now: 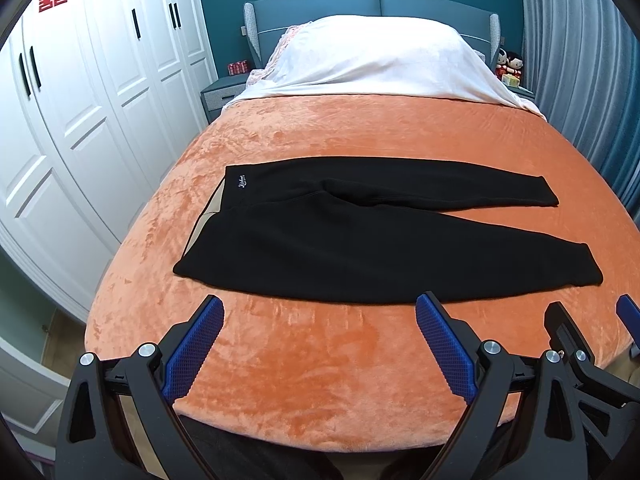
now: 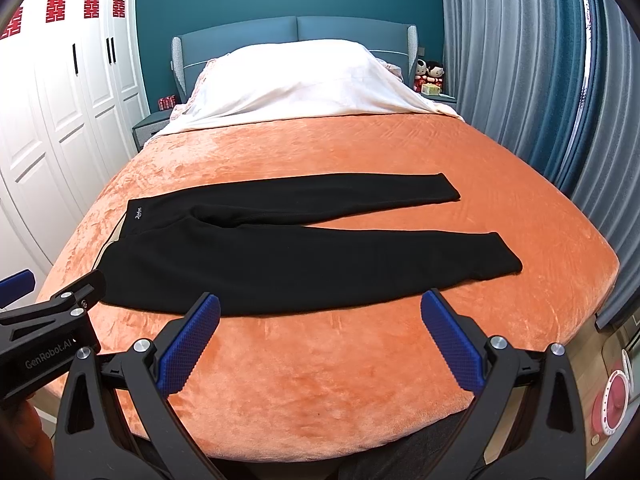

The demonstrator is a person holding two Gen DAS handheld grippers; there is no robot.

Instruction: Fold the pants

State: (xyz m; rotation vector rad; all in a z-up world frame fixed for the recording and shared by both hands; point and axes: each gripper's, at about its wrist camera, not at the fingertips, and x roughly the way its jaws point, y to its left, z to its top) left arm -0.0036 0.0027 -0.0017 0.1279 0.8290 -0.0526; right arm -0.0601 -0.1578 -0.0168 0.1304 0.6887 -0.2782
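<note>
I have the pants (image 1: 360, 240) laid flat across the bed (image 1: 320, 380), waistband toward its left edge, cuffs toward the right, the two legs splayed apart in a narrow V. Nothing is folded yet, as I read it, so the first step is to bring one leg over the other. To do that cleanly I would pinch the near leg at two places — by the waistband corner with the left claw (image 1: 318, 344) and by the cuff with the right claw (image 2: 320, 344) — lift both together, and lay the near edge along the far leg's far edge so the seams match. The plush cover may drag at the cloth, so a clear lift beats a slide.

Both claws hang over the bed's near edge, short of the pants, spread wide — holding nothing, touching nothing.
</note>
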